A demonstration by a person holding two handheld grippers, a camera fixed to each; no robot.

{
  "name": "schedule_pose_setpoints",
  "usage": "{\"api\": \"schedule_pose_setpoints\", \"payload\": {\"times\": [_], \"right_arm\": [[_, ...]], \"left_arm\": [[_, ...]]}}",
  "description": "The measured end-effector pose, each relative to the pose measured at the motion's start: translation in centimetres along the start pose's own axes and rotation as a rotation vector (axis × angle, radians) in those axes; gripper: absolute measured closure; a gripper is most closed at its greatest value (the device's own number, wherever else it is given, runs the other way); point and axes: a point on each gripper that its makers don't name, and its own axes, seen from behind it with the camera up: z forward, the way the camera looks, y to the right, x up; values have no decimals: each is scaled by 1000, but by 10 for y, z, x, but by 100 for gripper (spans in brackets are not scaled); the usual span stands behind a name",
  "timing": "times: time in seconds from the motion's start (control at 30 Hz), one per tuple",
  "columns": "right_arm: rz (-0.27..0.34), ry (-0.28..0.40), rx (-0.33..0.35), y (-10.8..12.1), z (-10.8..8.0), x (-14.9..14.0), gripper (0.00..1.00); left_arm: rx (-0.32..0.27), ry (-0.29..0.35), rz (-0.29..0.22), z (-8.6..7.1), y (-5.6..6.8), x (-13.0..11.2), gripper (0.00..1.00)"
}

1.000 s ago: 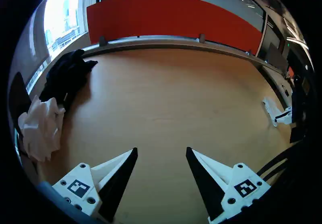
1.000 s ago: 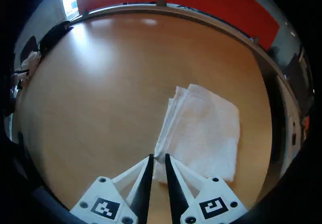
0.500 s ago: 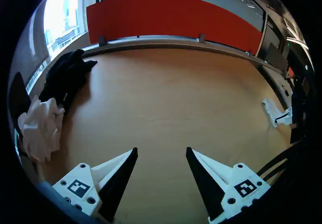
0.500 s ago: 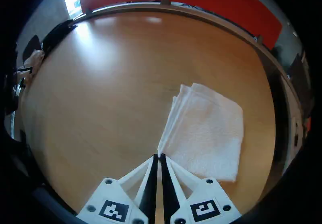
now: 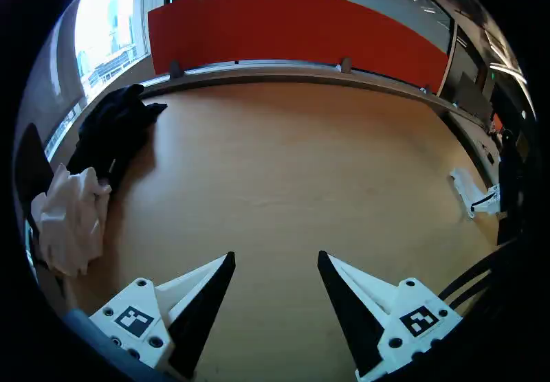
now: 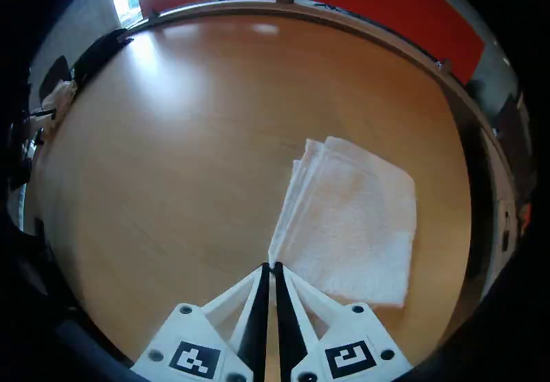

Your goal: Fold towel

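— Where's the towel?

— The folded white terry towel (image 6: 354, 234) lies flat on the light-brown wooden tabletop (image 6: 172, 141), ahead and to the right of your right gripper (image 6: 270, 266). Its stacked layers show along the left edge, fanned slightly at the far corner.

— And that gripper's tongs?

— Drawn narrow, with a thin slit between the black fingers. The towel's near corner sits right at your fingertips. I cannot tell whether any cloth is pinched there.

— My left side?

— Your left gripper (image 5: 275, 257) hangs over bare wood with its tongs spread wide, holding nothing. Off to its left, by the table's edge, a heap of black fabric (image 5: 113, 128) lies next to a crumpled white cloth (image 5: 69, 220). A long red partition panel (image 5: 295, 28) stands behind the table's far rim.
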Motion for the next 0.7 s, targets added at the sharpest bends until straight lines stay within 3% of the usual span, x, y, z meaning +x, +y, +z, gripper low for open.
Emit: {"api": "schedule_pose_setpoints", "payload": {"times": [0.17, 0.3, 0.7], "right_arm": [[0, 3, -3, 1, -1, 1, 94], [7, 8, -8, 2, -1, 3, 86], [14, 28, -3, 1, -6, 5, 31]], "left_arm": [[0, -1, 0, 1, 1, 0, 11], [-1, 0, 2, 1, 1, 1, 11], [-1, 1, 0, 3, 1, 3, 11]]}}
